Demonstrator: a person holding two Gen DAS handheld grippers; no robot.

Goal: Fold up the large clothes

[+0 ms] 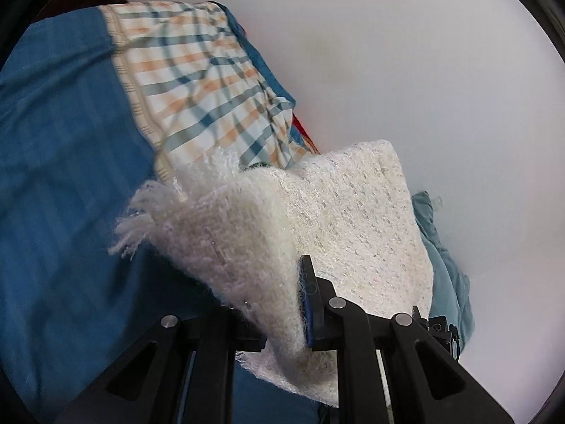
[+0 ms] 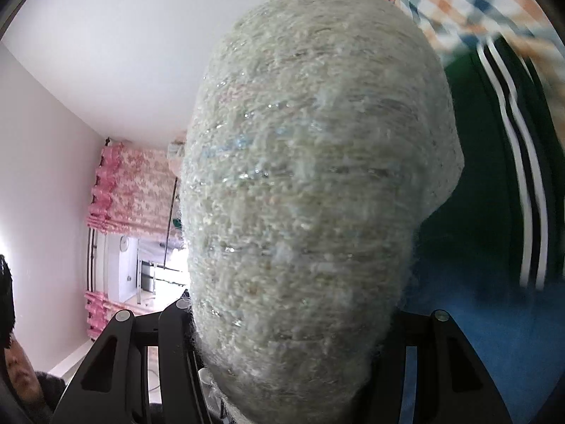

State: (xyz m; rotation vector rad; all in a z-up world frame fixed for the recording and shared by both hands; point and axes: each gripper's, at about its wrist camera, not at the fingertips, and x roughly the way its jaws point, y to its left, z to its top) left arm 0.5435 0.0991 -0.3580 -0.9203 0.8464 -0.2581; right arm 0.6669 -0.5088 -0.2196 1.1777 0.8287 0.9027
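A fluffy white knitted shawl with a fringed edge hangs lifted above a bed with a blue sheet. My left gripper is shut on a fold of the shawl; one blue-padded finger shows, the other is under the cloth. In the right wrist view the same shawl drapes over my right gripper and fills the middle of the frame. The right fingers are hidden under the cloth, which bunches between the arms as if clamped.
A checked orange, blue and white cloth lies on the bed behind the shawl. A light-blue garment lies at the right. A dark-green garment with white stripes lies on the bed. A white wall, pink curtains and a person's head show.
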